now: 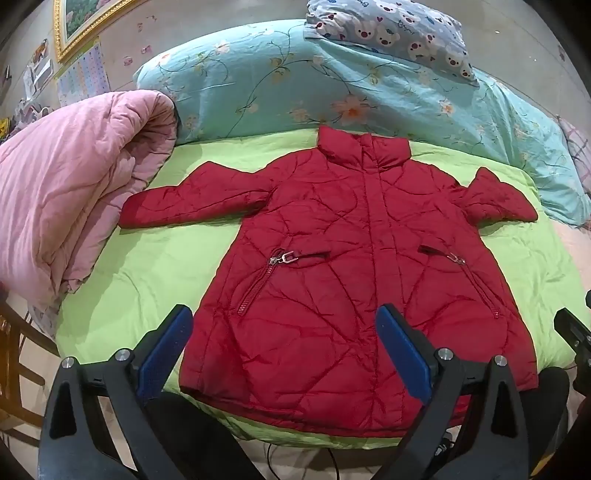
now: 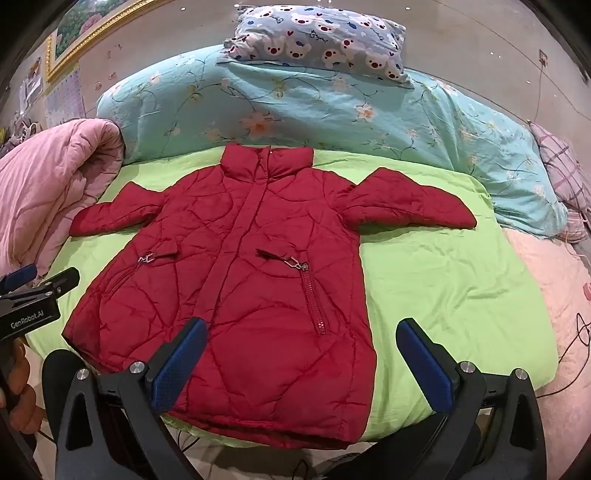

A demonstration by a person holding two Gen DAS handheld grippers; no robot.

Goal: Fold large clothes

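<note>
A red quilted jacket [image 1: 332, 258] lies flat, front up and zipped, on a lime-green sheet [image 1: 147, 266], collar toward the pillows and both sleeves spread sideways. It also shows in the right wrist view [image 2: 240, 277]. My left gripper [image 1: 284, 321] is open and empty, hovering above the jacket's hem on its left half. My right gripper [image 2: 303, 332] is open and empty, hovering above the hem on the jacket's right half. The left gripper's tip [image 2: 40, 280] shows at the left edge of the right wrist view; the right gripper's tip [image 1: 572, 332] shows at the right edge of the left wrist view.
A rolled pink quilt [image 1: 66, 192] lies left of the jacket. A folded teal floral duvet [image 1: 332, 81] with a bear-print pillow [image 1: 391, 33] on top lies behind the collar. A plaid pillow [image 2: 565, 173] is at far right. Cables [image 2: 576, 332] hang off the bed's right side.
</note>
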